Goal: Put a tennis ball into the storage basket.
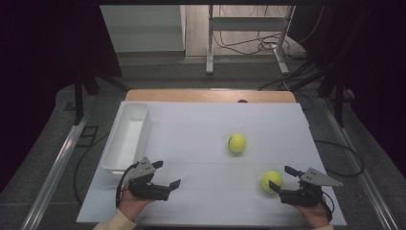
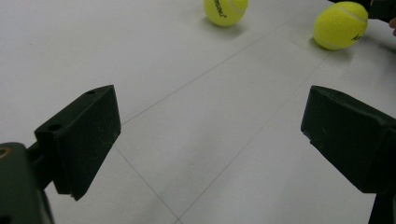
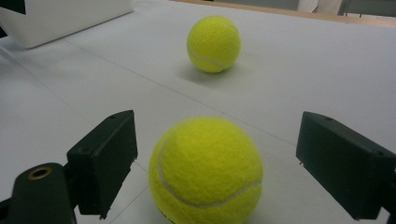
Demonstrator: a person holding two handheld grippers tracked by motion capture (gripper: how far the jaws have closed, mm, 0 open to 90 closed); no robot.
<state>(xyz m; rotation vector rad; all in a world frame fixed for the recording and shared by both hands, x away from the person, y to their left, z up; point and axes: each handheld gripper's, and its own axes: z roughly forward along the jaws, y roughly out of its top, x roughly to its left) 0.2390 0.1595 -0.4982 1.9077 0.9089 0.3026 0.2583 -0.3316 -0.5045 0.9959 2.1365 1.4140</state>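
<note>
right gripper (image 1: 282, 178) gapes wide around the near ball (image 1: 271, 180) on the table (image 1: 201, 124) (jaws clear of it); left gripper (image 1: 165, 173) wide open, empty, beside the bin (image 1: 125, 136); far ball (image 1: 237, 143) apart.

Lab-type recording station: black curtains (image 1: 43, 57) at both frame sides, loose cables (image 1: 258, 45) on floor at top, white-covered desk (image 1: 201, 129) centre.

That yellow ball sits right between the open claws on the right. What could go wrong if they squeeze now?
The near tennis ball sits loose between the right gripper jaws, closer to one than the other, so an uneven squeeze might nudge it and make it roll. It could then bump the far tennis ball. The white bin stands across the table, a long carry.
</note>
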